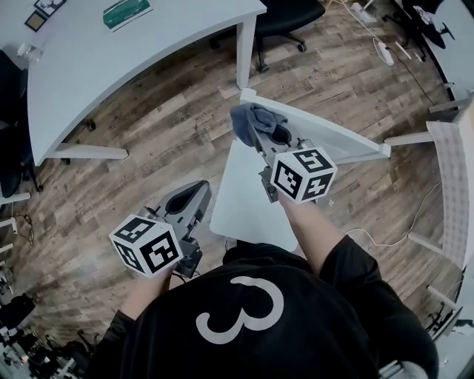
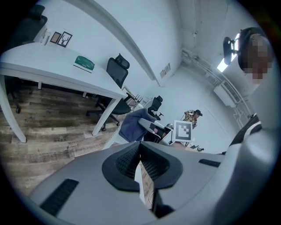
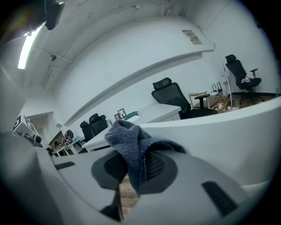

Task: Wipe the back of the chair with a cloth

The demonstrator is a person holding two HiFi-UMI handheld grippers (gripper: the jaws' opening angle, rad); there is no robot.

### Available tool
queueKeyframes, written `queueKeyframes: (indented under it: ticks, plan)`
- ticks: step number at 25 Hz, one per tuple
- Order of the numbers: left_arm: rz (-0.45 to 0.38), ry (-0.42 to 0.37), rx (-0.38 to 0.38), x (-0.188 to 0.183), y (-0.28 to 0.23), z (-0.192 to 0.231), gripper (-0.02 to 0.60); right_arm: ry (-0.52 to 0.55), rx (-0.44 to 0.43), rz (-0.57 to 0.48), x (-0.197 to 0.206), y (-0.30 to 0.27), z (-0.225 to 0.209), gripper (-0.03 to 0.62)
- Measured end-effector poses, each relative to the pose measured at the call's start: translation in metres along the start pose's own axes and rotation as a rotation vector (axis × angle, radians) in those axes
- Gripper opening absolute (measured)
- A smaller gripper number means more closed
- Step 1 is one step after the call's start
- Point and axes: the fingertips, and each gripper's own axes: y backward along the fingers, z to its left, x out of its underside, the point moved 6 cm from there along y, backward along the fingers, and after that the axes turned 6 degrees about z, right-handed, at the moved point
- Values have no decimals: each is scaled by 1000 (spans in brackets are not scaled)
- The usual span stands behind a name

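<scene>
A white chair stands in front of me, its seat [image 1: 244, 200] below and its back [image 1: 333, 137] running from upper left to right. My right gripper [image 1: 263, 133] is shut on a blue-grey cloth [image 1: 248, 118] at the left end of the back's top edge. In the right gripper view the cloth [image 3: 129, 145] bunches out between the jaws [image 3: 131, 169], with the white back [image 3: 228, 132] just beyond. My left gripper [image 1: 189, 200] hangs lower left of the seat, shut and empty [image 2: 140, 160]. From its view the cloth [image 2: 134, 125] shows ahead.
A long white desk [image 1: 133, 52] with a green book [image 1: 126, 12] fills the upper left. A black office chair [image 1: 285, 18] sits behind it. A power strip [image 1: 385, 53] lies on the wooden floor. A white slatted frame [image 1: 452, 178] stands at the right.
</scene>
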Motion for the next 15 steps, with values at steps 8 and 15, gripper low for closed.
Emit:
queueKeyframes:
  ticks: [8, 15]
  plan:
    - [-11, 44, -20, 7, 9, 15, 14, -7, 43, -16, 2, -4, -1, 48]
    - [-7, 53, -11, 9, 11, 18, 14, -24, 53, -20, 1, -4, 0, 48]
